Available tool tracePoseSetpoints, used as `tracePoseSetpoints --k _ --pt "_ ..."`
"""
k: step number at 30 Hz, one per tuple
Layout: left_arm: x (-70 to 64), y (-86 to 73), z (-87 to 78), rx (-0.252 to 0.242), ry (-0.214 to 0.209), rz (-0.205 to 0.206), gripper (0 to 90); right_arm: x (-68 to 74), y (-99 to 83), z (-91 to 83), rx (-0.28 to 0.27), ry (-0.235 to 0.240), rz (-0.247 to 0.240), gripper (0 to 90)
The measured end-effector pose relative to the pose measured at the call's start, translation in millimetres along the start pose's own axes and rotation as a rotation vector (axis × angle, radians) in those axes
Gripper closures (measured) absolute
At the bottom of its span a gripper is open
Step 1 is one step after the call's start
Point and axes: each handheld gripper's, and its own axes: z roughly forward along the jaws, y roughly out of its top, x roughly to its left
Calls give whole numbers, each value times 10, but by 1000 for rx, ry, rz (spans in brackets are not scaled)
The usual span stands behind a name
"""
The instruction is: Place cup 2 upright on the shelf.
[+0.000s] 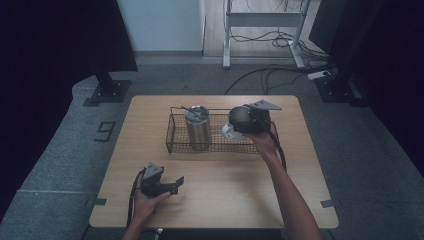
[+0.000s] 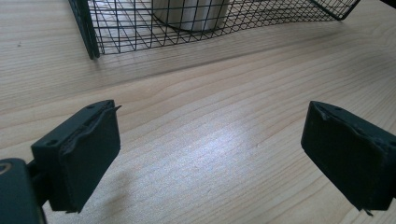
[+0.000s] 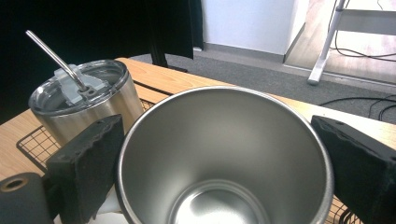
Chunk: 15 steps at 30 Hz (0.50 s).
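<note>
The open steel cup (image 3: 224,154) sits between the right gripper (image 1: 246,121)'s jaws, which press its outer wall on either side, over the wire basket (image 1: 172,136)'s right end. I'd guess it is being set in or lifted out. Just left of that gripper stands the lidded tumbler (image 1: 198,126), straw up. The left gripper (image 2: 210,154) rests nearer the person, jaws apart and empty, probably waiting.

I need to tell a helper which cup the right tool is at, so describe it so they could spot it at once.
Find the wire basket at the far middle of the wooden table. The open steel cup is at its right end, between the jaws of the right tool. Unlike the lidded tumbler with a straw at its left, it has no lid and is empty.
</note>
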Motion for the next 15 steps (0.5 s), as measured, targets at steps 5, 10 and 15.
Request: tracePoseSetpoints --k 5,10,15 --pt "5 -1 -2 1 0 0 47 -23 -1 53 3 -3 2 58" --pt "8 -3 -2 1 0 0 48 -54 -24 95 13 -8 6 58" --pt "11 -3 -5 1 -1 0 48 -76 -39 116 18 -13 10 58"
